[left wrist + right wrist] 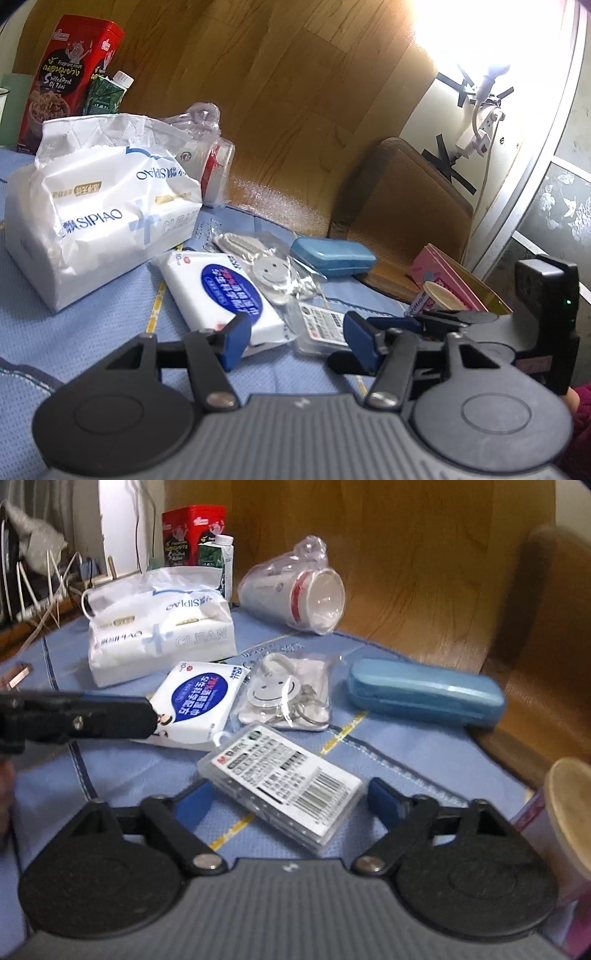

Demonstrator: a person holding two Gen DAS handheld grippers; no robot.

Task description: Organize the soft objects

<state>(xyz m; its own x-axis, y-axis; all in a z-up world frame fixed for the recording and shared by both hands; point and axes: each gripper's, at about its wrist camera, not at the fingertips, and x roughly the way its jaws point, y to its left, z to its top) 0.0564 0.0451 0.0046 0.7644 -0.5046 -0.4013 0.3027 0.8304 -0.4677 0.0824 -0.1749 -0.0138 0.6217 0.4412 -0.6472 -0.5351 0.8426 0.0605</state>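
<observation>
Blue quilted cloth (122, 775) covers the bench, carrying from left to right the SIPIAO tissue pack (159, 627), the small tissue packet (195, 701), the bagged smiley keychain (284, 694) and the blue case (424, 694). The left claw (291, 341) stands partly open and empty, just short of the small tissue packet. The right claw (291, 805) stands wide around the clear labelled box (284, 779), pads apart from it.

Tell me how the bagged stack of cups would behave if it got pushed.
The cups lie on their side, so a nudge would probably roll them, likely in a curve since they taper. Their loose clear bag looks slick, so fingers might slip on it. Thin cups probably weigh little and could dent if squeezed.
</observation>
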